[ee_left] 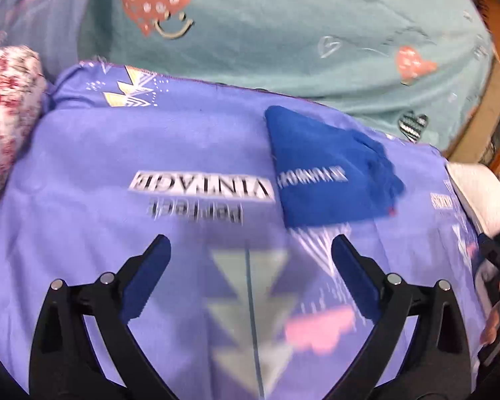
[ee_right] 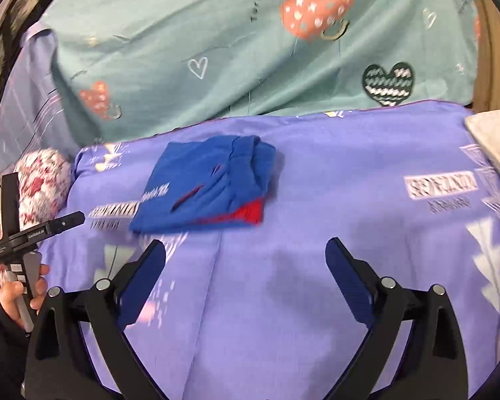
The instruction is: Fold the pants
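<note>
Lying folded on the purple sheet (ee_right: 316, 173), blue pants (ee_right: 203, 186), both grippers (ee_left: 250, 250) (ee_right: 246, 253) wide, empty.

The blue pants (ee_right: 203, 186) lie folded into a compact, roughly square bundle on the purple bedspread (ee_right: 316, 173), white lettering on one side, a red patch showing at one corner.

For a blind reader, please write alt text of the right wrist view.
Folded blue fabric pants with red trim lie on a lilac printed bedsheet, beyond the open, empty right gripper.
</note>
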